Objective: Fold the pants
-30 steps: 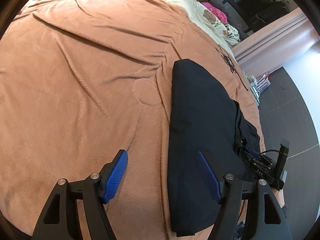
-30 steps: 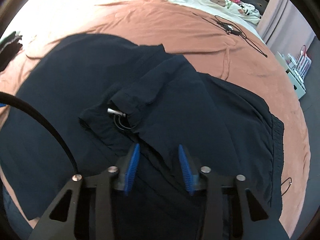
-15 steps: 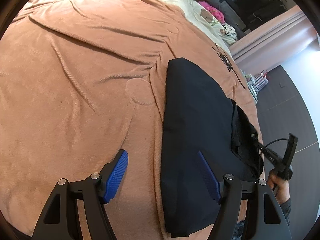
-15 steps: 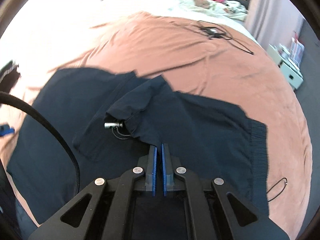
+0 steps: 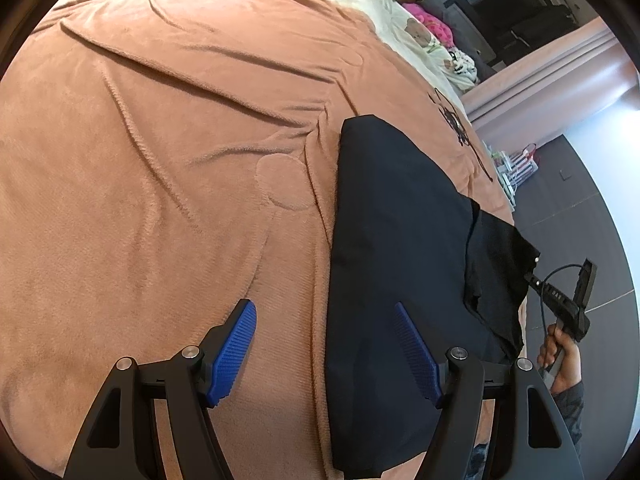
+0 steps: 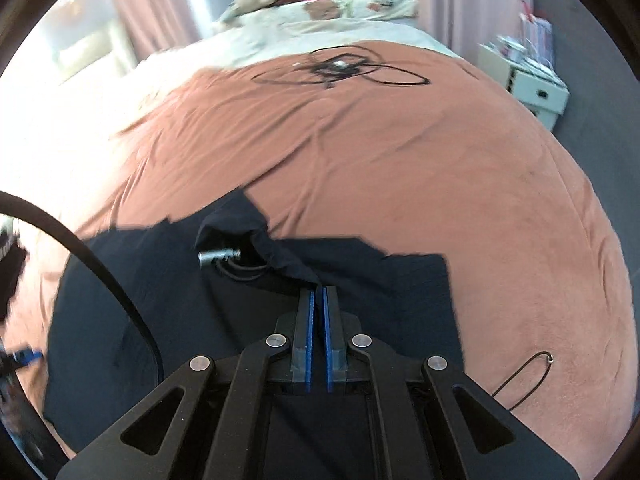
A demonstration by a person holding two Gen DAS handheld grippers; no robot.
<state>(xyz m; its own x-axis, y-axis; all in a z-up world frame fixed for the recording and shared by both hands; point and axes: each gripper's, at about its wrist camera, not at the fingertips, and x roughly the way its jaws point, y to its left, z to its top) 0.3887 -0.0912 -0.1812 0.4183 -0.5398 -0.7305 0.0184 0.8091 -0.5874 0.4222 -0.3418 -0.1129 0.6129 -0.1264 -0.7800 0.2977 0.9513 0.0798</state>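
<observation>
While the right gripper (image 6: pixel 317 294) pinches the pants (image 6: pixel 380 280) at lower centre, lift evenly; the left gripper (image 5: pixel 326 346), spread and empty, can steady them

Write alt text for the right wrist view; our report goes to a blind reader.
The right gripper is shut on a fold of black pants, lifting it off a pinkish-brown blanket on a bed. A tangle of black cable lies farther up the blanket, and the picture is slightly blurred.

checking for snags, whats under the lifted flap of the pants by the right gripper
Under the flap of the pants a metal plug with dark cord shows. Deeper inside is covered by fabric. The right gripper pinches the flap.
</observation>
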